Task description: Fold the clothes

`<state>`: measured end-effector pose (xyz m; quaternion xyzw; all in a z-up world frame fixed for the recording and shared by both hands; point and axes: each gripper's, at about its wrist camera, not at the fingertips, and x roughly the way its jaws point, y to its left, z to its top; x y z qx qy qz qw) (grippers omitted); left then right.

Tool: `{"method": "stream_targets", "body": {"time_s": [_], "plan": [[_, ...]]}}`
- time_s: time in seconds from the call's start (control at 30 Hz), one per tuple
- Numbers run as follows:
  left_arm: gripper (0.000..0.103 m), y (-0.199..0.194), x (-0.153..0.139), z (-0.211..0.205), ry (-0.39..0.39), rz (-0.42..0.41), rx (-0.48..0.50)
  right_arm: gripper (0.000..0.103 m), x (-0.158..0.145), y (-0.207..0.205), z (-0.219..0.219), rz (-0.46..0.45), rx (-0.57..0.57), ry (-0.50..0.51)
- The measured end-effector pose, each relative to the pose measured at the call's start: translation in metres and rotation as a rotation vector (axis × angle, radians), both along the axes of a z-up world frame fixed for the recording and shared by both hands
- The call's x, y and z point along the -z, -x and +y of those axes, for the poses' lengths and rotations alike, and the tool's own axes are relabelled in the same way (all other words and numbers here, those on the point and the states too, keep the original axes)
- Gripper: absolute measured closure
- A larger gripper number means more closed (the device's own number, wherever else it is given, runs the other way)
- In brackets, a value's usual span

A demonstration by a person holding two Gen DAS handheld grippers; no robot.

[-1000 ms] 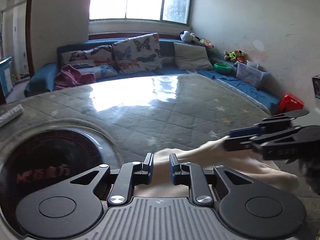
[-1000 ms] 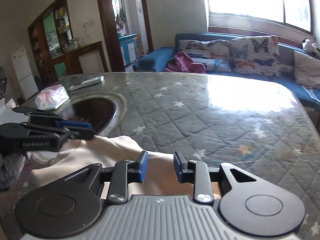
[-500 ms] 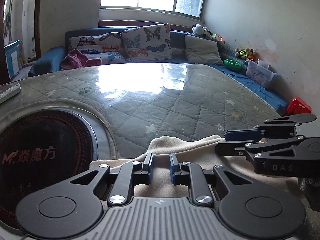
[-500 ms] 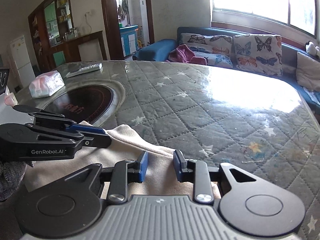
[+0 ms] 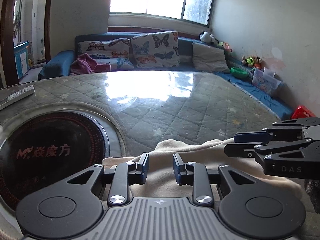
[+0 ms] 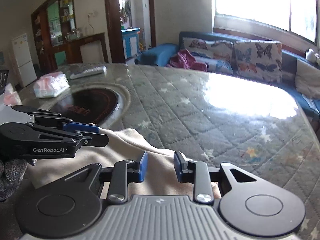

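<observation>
worktop: round quilted grey worktop under glass, I fold here | garment: cream fleece garment bunched at near edge | left tongs: jaws opening, apart above cloth, nothing pinched | right tongs: apart, empty | advice: I lift both clear together, then re-pinch the far corners evenly

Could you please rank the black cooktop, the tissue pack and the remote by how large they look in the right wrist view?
Largest to smallest as they appear:
1. black cooktop
2. tissue pack
3. remote
The remote lies farthest from the camera, so its true size may be understated.
</observation>
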<state>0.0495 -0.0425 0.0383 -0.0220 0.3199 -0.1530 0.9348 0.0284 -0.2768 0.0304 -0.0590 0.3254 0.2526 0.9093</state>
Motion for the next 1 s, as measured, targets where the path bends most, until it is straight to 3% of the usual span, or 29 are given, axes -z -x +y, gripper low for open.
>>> {"method": "stream_targets", "body": {"time_s": [0.13,0.37,0.6,1.0], "plan": [[0.074,0.020,-0.005,0.001,0.010,-0.019,0.010,0.066,-0.006,0.018,-0.004,-0.007,-0.022,-0.011],[0.074,0.048,-0.007,0.001,-0.006,-0.044,0.023,0.066,-0.002,0.046,-0.008,-0.006,-0.047,-0.026],[0.074,0.057,0.003,0.012,0.001,-0.026,-0.027,0.066,0.015,0.047,-0.014,0.038,0.001,-0.007],[0.074,0.065,0.010,0.029,-0.011,-0.017,-0.061,0.066,0.003,0.067,-0.012,-0.017,-0.008,0.005]]}}
